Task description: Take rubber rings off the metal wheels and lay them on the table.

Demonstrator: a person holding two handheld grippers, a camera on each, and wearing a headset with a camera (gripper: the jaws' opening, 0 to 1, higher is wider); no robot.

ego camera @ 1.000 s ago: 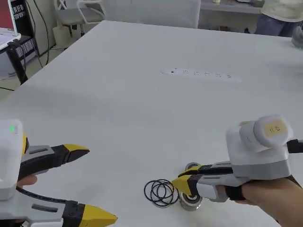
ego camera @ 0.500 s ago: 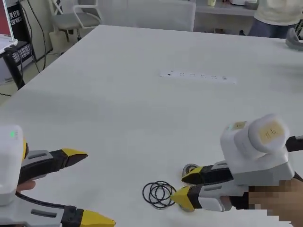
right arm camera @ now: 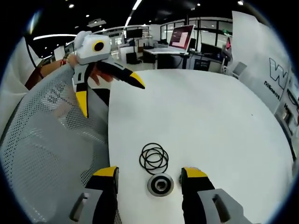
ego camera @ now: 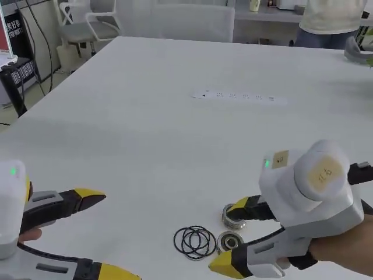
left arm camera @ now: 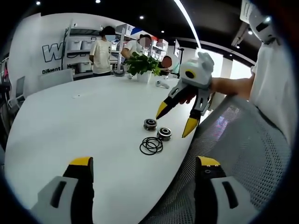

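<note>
On the table [ego camera: 175,134], rubber rings [ego camera: 195,241]

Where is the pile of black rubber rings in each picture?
Head view: the black rubber rings lie at the bottom middle.
Left gripper view: rings near the centre.
Right gripper view: rings just below centre.
Shared landmark: the small round metal wheel lying beside them.

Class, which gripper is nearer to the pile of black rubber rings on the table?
Right. The right gripper sits open just beside the rubber rings, its jaws flanking a metal wheel next to them. The left gripper is open farther off, on the rings' other side.
</note>
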